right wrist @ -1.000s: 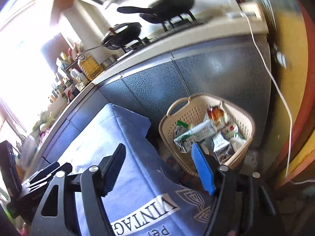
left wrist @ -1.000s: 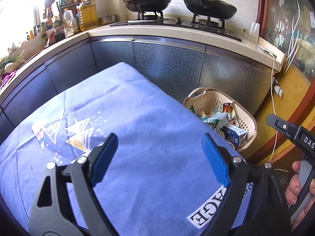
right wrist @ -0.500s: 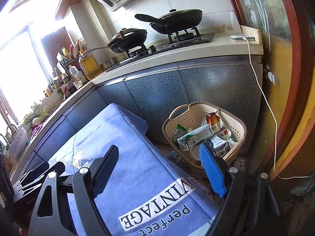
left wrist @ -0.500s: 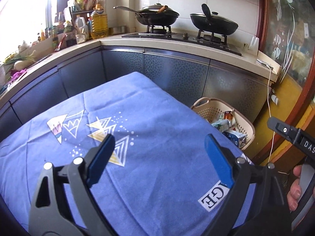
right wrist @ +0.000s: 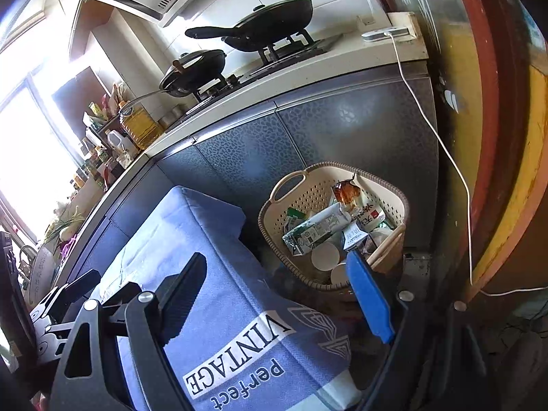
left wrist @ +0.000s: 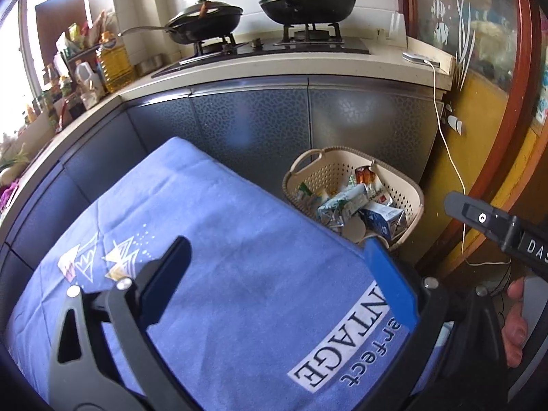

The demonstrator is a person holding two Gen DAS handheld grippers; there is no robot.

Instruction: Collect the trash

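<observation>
Both empty, wide-open grippers, left gripper (left wrist: 277,274) and right gripper (right wrist: 277,294), have swung back toward the beige perforated plastic basket (right wrist: 394,198) of cartons and cups off the blue-clothed table's (left wrist: 222,226) far corner; collection looks finished.

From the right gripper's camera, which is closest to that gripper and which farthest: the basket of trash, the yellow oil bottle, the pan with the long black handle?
1. Basket: on the floor just past the right gripper, right side.
2. Oil bottle: on the counter, left.
3. Black-handled pan: on the stove's far burner, top.
</observation>
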